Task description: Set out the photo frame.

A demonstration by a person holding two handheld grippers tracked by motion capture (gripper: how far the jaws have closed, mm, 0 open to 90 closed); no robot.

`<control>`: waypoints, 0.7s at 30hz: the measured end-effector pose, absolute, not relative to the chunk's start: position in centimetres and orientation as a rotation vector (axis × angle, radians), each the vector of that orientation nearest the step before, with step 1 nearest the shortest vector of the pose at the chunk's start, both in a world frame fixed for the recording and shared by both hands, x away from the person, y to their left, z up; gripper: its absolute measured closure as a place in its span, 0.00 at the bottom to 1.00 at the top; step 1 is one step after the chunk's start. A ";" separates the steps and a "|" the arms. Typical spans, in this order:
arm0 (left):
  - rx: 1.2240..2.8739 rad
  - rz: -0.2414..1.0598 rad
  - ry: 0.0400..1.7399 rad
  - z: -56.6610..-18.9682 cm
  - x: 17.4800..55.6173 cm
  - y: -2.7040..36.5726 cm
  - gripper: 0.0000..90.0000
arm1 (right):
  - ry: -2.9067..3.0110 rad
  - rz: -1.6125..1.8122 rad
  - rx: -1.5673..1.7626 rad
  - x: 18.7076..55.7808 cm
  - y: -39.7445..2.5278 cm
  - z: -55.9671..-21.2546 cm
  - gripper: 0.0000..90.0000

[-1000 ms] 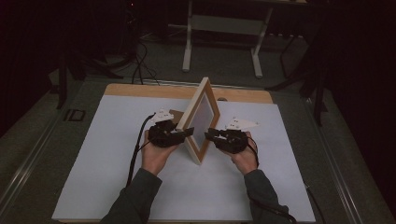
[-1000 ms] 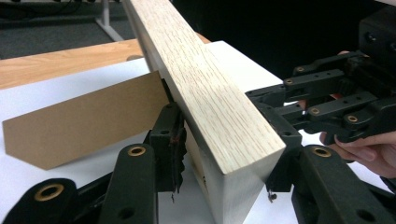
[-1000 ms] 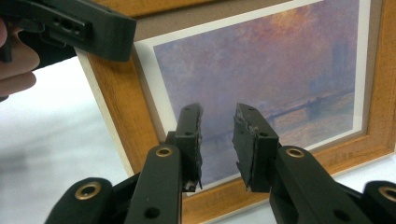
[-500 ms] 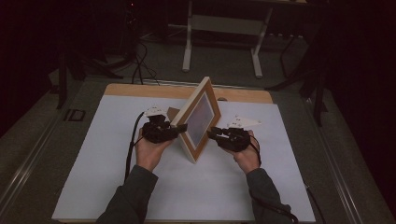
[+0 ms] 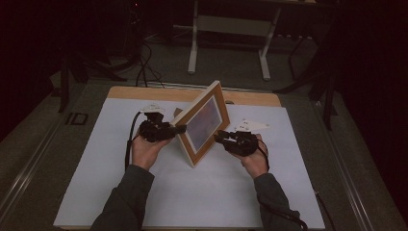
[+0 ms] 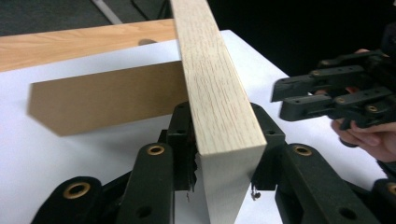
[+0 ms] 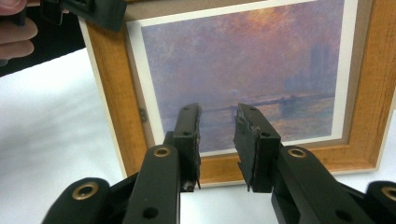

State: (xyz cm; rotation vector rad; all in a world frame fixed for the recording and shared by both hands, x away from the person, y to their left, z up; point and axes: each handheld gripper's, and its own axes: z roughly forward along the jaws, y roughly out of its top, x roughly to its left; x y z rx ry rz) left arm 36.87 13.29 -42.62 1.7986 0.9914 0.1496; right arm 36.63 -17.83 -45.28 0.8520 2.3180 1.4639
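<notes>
Swung round since a second ago, picture frame point(image 5: 204, 123) now showing its print, standing tilted on white mat point(image 5: 96, 159). Holds a misty purple-orange river scene. Left gripper point(image 6: 224, 154) clamped on frame's wooden edge, hand palm-up left of frame. Right gripper point(image 7: 217, 140) spread, empty, just off frame's front, hand low right of frame. Brown stand point(image 6: 102, 100) behind frame.

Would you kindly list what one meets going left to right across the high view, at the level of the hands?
Left gripper → wooden picture frame → right gripper, all on the white table cover.
</notes>
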 end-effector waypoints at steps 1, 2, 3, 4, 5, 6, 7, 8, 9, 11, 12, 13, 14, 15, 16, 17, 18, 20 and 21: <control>1.800 0.154 0.993 -42.6 36.9 13.4 0.77 | 2.316 1.463 0.851 36.6 -17.9 -45.3 0.78; 1.799 0.155 0.992 -42.6 37.0 13.6 0.78 | 2.316 1.462 0.852 36.6 -17.9 -45.3 0.78; 1.801 0.156 0.989 -42.6 37.1 13.7 0.78 | 2.316 1.462 0.852 36.6 -17.9 -45.2 0.78; 1.801 0.155 0.986 -42.6 37.2 13.8 0.78 | 2.316 1.461 0.853 36.6 -17.9 -45.2 0.78; 1.806 0.157 0.980 -42.6 37.3 13.9 0.78 | 2.317 1.460 0.853 36.6 -17.9 -45.2 0.78; 1.811 0.155 0.969 -42.6 37.4 14.0 0.78 | 2.316 1.460 0.853 36.6 -17.9 -45.3 0.78; 1.818 0.153 0.960 -42.5 37.4 14.1 0.78 | 2.317 1.460 0.853 36.6 -17.9 -45.3 0.78; 1.820 0.149 0.955 -42.5 37.5 14.1 0.78 | 2.316 1.460 0.854 36.6 -17.9 -45.3 0.78; 1.821 0.142 0.952 -42.5 37.6 14.1 0.78 | 2.315 1.461 0.855 36.6 -17.9 -45.3 0.78; 1.824 0.121 0.938 -42.5 37.7 14.3 0.78 | 2.315 1.460 0.855 36.6 -17.9 -45.3 0.78; 1.821 0.105 0.930 -42.5 37.9 14.3 0.78 | 2.316 1.458 0.856 36.7 -17.8 -45.3 0.78; 1.820 0.093 0.920 -42.6 38.0 14.4 0.79 | 2.315 1.459 0.856 36.7 -17.8 -45.3 0.78; 1.822 0.076 0.905 -42.6 38.1 14.4 0.79 | 2.315 1.453 0.855 36.7 -17.8 -45.3 0.78; 1.828 0.063 0.888 -42.5 38.1 14.4 0.79 | 2.313 1.443 0.852 36.6 -17.7 -45.3 0.78; 1.841 0.057 0.873 -42.4 38.2 14.3 0.79 | 2.316 1.437 0.847 36.6 -17.6 -45.3 0.78; 1.850 0.048 0.861 -42.4 38.2 14.3 0.79 | 2.318 1.427 0.842 36.6 -17.6 -45.3 0.77; 1.862 0.042 0.851 -42.3 38.2 14.2 0.79 | 2.320 1.418 0.837 36.6 -17.6 -45.3 0.77; 1.880 0.028 0.831 -42.1 38.2 14.1 0.80 | 2.319 1.416 0.837 36.6 -17.6 -45.3 0.77; 1.886 0.018 0.824 -42.1 38.3 14.2 0.80 | 2.316 1.419 0.840 36.6 -17.6 -45.3 0.77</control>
